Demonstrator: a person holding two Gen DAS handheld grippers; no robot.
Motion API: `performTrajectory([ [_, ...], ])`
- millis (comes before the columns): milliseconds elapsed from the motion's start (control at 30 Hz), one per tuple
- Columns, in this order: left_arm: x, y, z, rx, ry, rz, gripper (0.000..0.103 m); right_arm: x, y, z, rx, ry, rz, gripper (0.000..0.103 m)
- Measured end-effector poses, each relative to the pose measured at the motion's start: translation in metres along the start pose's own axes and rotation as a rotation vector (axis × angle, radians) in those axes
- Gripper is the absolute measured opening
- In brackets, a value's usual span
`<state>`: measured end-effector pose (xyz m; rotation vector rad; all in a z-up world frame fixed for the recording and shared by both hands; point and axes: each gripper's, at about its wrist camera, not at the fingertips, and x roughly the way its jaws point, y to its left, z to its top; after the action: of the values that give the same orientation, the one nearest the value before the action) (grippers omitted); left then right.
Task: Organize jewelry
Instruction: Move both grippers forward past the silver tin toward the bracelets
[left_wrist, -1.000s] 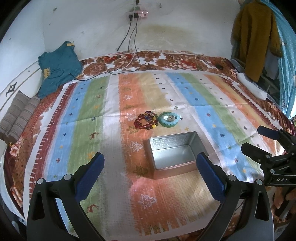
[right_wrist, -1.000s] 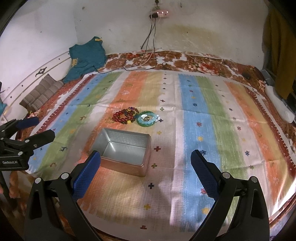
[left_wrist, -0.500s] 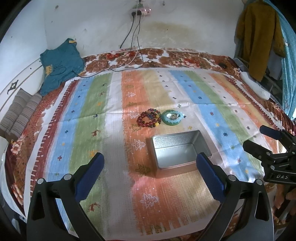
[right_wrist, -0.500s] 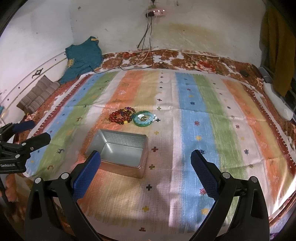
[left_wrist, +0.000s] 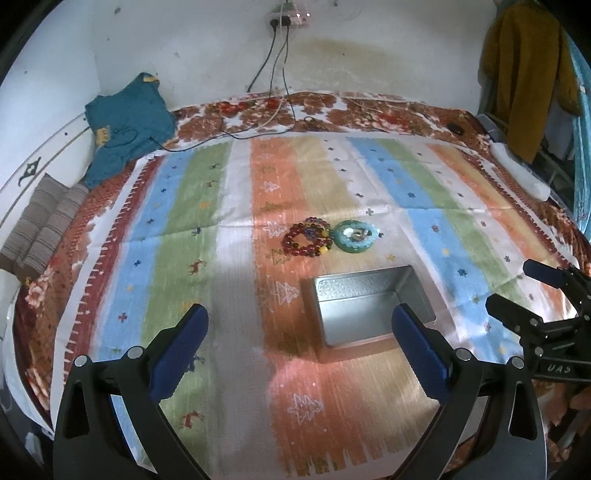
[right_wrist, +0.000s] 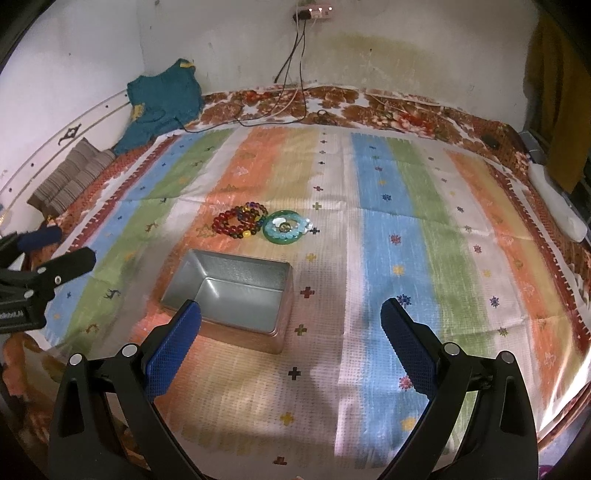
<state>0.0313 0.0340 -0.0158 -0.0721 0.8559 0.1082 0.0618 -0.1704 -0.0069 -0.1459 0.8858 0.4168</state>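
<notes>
Both grippers (left_wrist: 299, 317) (right_wrist: 291, 312) nearer, agape, empty — tin's (right_wrist: 236, 275) near rim behind fingers (right_wrist: 173, 345).

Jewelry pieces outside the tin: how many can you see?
2 clusters: red beaded bracelets beyond the tin, and a green ring pile touching their right side. Each looks stacked, so the exact piece count is unclear.

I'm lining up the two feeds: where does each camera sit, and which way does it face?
Left wrist: on the left gripper, facing the bed's far wall; tin ahead-right; right gripper at right edge.
Right wrist: on the right gripper, same heading; tin ahead-left; left gripper at left edge.
Shared: tin, beaded bracelets, green ring.
</notes>
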Motion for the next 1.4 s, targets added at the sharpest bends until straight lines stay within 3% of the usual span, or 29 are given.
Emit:
performTrajectory([
  [933,0.054,0.005,0.059,-0.024,0.067,0.049,0.097,0.042,0.001,0.029,-0.029,0.075,-0.028,0.099],
  [1100,0.073,0.014,0.065,-0.088,0.122,-0.012,0.097,0.050,0.003,0.035,-0.035,0.090,-0.025,0.099],
  [1400,0.089,0.007,0.075,-0.042,0.133,0.030,0.097,0.067,0.005,0.043,-0.030,0.125,0.004,0.099],
])
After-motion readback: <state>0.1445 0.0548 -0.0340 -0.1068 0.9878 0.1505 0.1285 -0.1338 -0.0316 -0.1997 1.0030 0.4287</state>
